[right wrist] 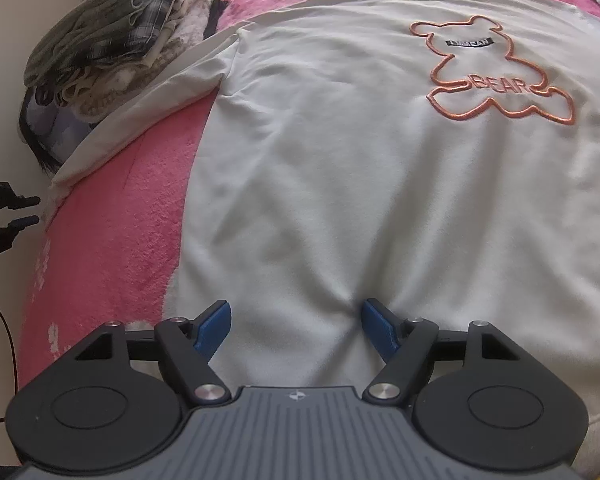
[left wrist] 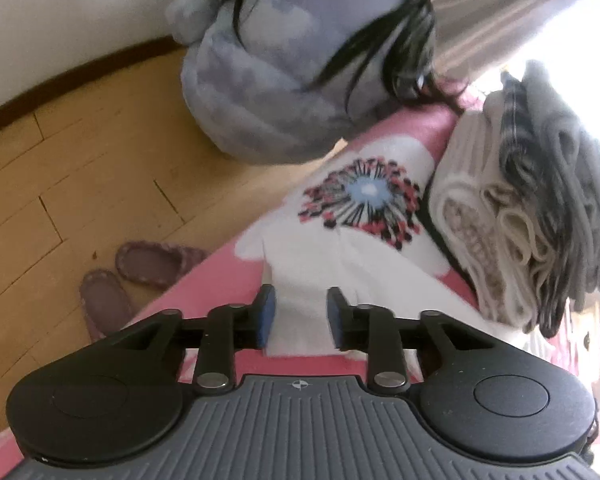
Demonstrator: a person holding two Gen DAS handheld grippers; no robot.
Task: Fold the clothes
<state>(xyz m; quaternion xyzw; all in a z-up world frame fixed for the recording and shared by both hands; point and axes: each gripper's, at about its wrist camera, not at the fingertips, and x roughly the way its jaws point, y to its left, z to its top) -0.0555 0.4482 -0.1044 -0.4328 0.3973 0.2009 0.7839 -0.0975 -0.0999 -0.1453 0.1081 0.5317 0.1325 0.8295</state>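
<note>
A white sweatshirt (right wrist: 340,160) with an orange bear outline and the word BEAR lies face up on a pink blanket (right wrist: 132,220). Its one sleeve (right wrist: 148,96) stretches out to the left. My right gripper (right wrist: 296,320) stands wide open over the lower hem, and the cloth puckers beside its right pad. In the left wrist view my left gripper (left wrist: 300,314) is partly open above the end of that white sleeve (left wrist: 308,272), with cloth showing in the gap and the pads not pressing it. The right wrist view shows the left gripper (right wrist: 36,210) at the bed's left edge, just short of the cuff.
A pile of folded clothes (left wrist: 520,220) (right wrist: 112,40) sits on the bed beside the sleeve. A person in a grey-blue fleece (left wrist: 268,92) with long dark hair leans over the bed edge. Pink slippers (left wrist: 140,264) lie on the wooden floor (left wrist: 80,180).
</note>
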